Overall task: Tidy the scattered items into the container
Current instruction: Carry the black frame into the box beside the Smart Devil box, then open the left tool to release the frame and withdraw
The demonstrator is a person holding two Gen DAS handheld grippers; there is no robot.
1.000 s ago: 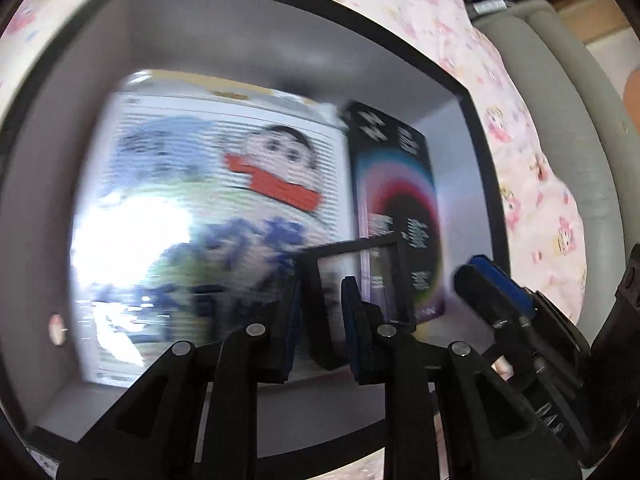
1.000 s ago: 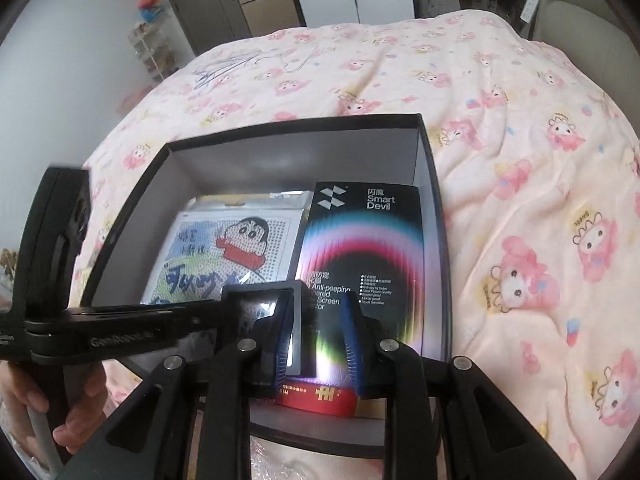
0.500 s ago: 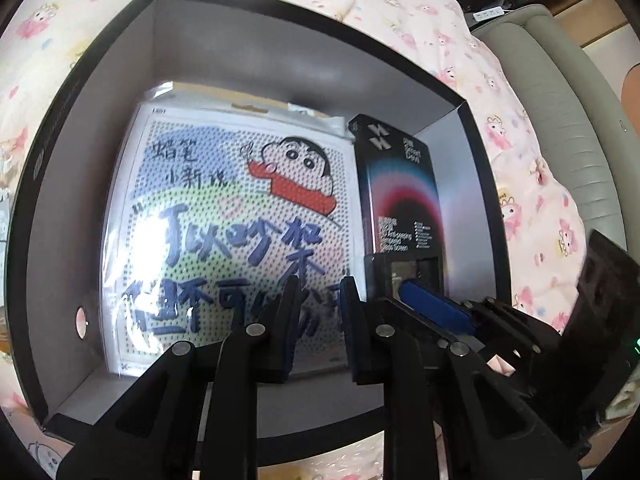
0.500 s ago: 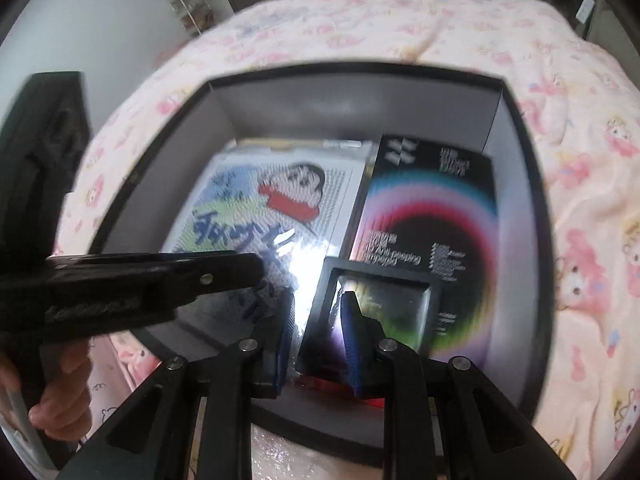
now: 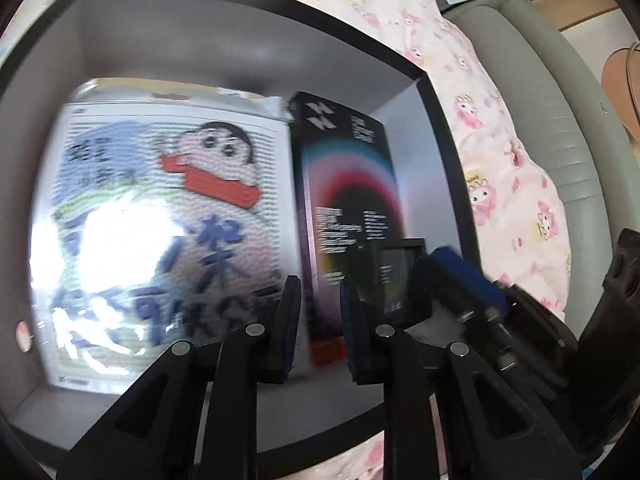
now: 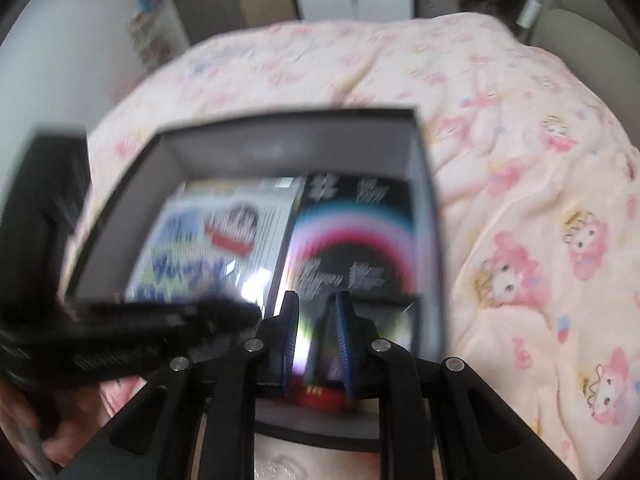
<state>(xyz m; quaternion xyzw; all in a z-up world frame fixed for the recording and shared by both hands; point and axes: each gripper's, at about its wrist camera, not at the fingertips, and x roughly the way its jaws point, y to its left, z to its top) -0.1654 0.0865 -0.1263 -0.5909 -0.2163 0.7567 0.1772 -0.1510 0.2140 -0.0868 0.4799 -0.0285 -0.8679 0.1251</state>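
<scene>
The two tools stood very near each other over the near rim of the container, so they could bump together, or a finger could push the small black frame that lay inside on the screen-protector box, at about 4 o'clock of the container floor. Both tools pointed steeply down into it. The left gripper was released, with a narrow gap and nothing in it. The right gripper was closing its jaws on nothing.
</scene>
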